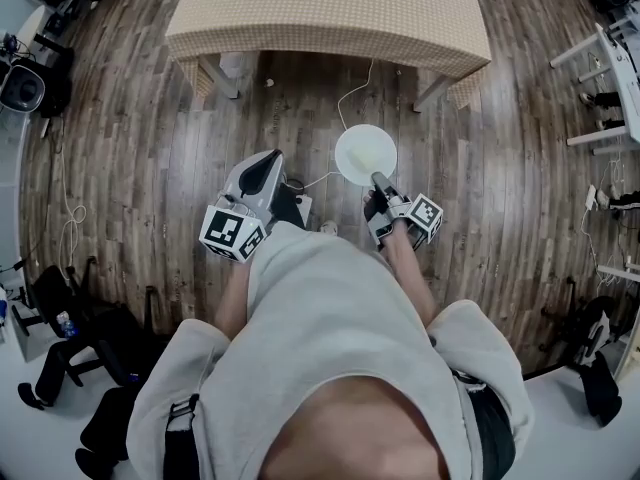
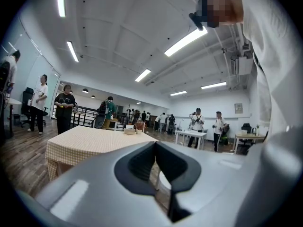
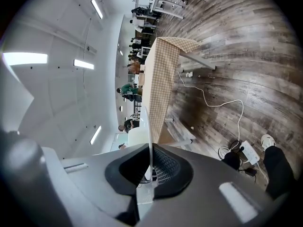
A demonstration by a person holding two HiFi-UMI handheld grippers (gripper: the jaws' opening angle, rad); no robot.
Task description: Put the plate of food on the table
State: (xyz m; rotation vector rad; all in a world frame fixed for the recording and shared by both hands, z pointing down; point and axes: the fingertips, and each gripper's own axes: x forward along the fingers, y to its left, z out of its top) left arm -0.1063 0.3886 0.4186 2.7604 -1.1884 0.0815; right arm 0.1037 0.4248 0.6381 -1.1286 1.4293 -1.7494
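A white round plate [image 1: 365, 153] hangs level over the wooden floor, short of the table [image 1: 330, 8] with its checked cloth. I cannot make out food on its pale surface. My right gripper [image 1: 380, 180] is shut on the plate's near rim. In the right gripper view the plate [image 3: 147, 141] shows edge-on, pinched between the black pads of the right gripper [image 3: 149, 176], with the table [image 3: 158, 79] beyond. My left gripper [image 1: 272, 158] hovers to the plate's left, shut and holding nothing. The left gripper view has the left gripper [image 2: 163, 174] pointing toward the table [image 2: 85, 143].
A white cable [image 1: 350, 93] runs across the floor under the plate to a power strip [image 3: 249, 152]. The person's white shoe [image 3: 267, 141] stands by it. White tables [image 1: 615, 68] are at the right, dark chairs [image 1: 70, 348] at the lower left. Several people [image 2: 64, 110] stand beyond the table.
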